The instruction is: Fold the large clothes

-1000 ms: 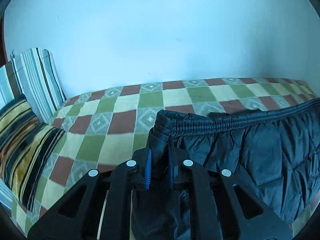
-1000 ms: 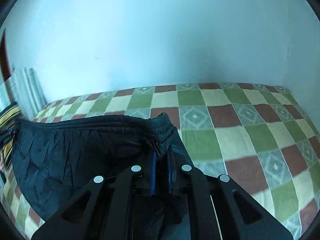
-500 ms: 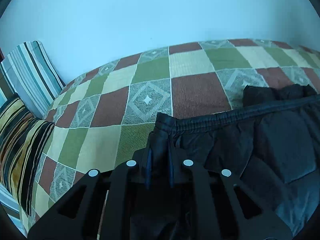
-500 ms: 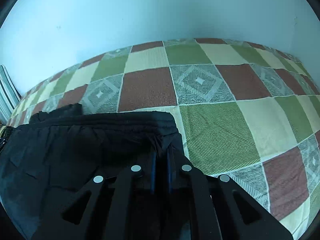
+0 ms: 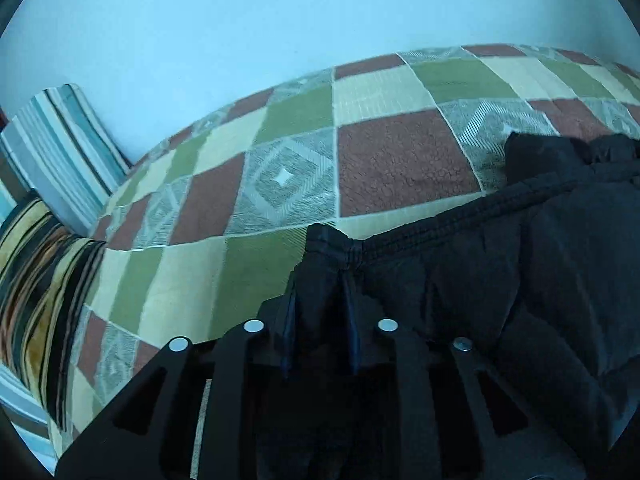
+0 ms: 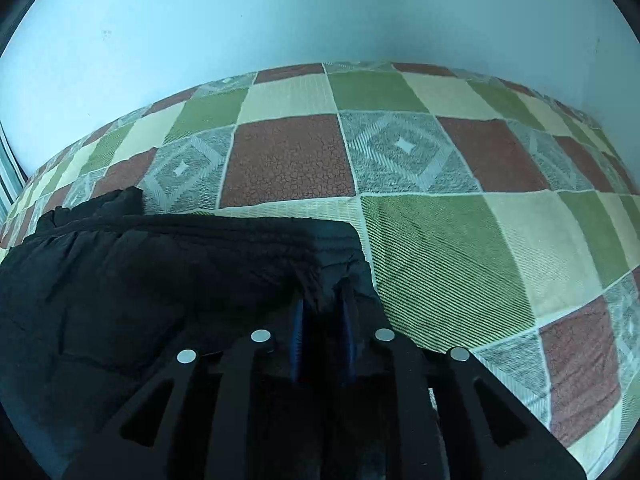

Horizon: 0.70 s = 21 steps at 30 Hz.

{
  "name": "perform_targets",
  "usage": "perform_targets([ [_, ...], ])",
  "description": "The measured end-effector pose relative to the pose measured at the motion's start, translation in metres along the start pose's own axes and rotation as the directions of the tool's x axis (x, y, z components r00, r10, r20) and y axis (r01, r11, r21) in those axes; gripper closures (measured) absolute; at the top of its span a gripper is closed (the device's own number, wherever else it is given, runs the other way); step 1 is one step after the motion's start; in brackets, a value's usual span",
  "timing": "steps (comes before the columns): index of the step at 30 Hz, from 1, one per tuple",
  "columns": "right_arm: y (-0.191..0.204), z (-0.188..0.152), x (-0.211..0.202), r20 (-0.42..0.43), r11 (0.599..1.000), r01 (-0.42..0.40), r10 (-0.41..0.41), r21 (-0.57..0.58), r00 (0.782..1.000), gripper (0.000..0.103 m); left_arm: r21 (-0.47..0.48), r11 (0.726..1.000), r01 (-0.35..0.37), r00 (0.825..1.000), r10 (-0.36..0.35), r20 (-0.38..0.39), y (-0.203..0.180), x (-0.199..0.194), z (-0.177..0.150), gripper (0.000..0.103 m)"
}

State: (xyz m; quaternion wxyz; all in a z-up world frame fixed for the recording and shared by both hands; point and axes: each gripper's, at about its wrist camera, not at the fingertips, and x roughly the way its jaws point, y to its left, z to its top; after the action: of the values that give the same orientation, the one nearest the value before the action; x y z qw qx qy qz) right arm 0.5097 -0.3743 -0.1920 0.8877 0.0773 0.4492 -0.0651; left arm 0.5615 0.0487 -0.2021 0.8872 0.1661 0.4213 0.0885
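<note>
Now my left tool (image 5: 320, 304) and right tool (image 6: 322, 320) just easing apart, black quilted padded garment (image 5: 500, 280) corners between fingers, on checked bedspread (image 6: 440, 240).

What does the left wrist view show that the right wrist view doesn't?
Only the left wrist view shows the striped cushions stacked at the bed's left end, with the left gripper over one waistband corner. Only the right wrist view shows the right gripper over the other corner. Both show the black quilted garment lying on the checked bedspread, cloth between jaws that have just been opening.
</note>
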Motion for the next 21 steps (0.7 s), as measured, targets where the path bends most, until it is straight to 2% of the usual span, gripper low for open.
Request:
perform_targets([
  [2,0.001,0.002,-0.021,0.029,1.0,-0.004,0.003,0.029,1.0,0.079,-0.064,0.998,-0.001,1.0,0.002,0.013,0.011,-0.021,0.001,0.073],
  [3,0.005,0.001,-0.04,0.069,0.998,-0.022,0.018,0.054,0.997,0.072,-0.098,0.995,0.019,1.0,-0.017,0.025,0.016,-0.032,0.001,0.071],
  [5,0.018,-0.003,-0.069,0.139,0.995,-0.062,0.051,0.077,0.989,0.063,-0.167,0.983,0.078,0.996,-0.068,0.065,0.02,-0.065,-0.001,0.063],
  [7,0.038,-0.01,-0.09,0.182,0.992,-0.108,0.094,0.067,0.979,0.053,-0.184,0.971,0.153,0.986,-0.137,0.098,0.011,-0.092,-0.005,0.058],
  [9,0.069,-0.018,-0.099,0.185,0.989,-0.144,0.135,0.036,0.973,0.053,-0.177,0.955,0.238,0.968,-0.219,0.118,-0.013,-0.115,-0.011,0.058],
  [11,0.095,-0.022,-0.095,0.165,0.986,-0.164,0.16,0.011,0.973,0.053,-0.166,0.946,0.28,0.958,-0.263,0.118,-0.038,-0.124,-0.017,0.058],
  [13,0.117,-0.029,-0.085,0.143,0.984,-0.176,0.174,0.0,0.974,0.053,-0.164,0.944,0.288,0.956,-0.273,0.105,-0.06,-0.123,-0.021,0.058],
  [16,0.14,-0.04,-0.067,0.128,0.991,-0.128,0.131,-0.036,0.983,0.053,-0.165,0.959,0.23,0.973,-0.224,0.053,-0.087,-0.102,-0.029,0.058],
  [18,0.144,-0.047,-0.048,0.106,0.994,-0.096,0.101,-0.05,0.989,0.053,-0.165,0.965,0.206,0.979,-0.202,0.04,-0.093,-0.087,-0.036,0.057],
  [21,0.142,-0.057,-0.026,0.08,0.995,-0.088,0.092,-0.053,0.993,0.051,-0.178,0.96,0.217,0.976,-0.216,0.027,-0.095,-0.068,-0.045,0.056],
])
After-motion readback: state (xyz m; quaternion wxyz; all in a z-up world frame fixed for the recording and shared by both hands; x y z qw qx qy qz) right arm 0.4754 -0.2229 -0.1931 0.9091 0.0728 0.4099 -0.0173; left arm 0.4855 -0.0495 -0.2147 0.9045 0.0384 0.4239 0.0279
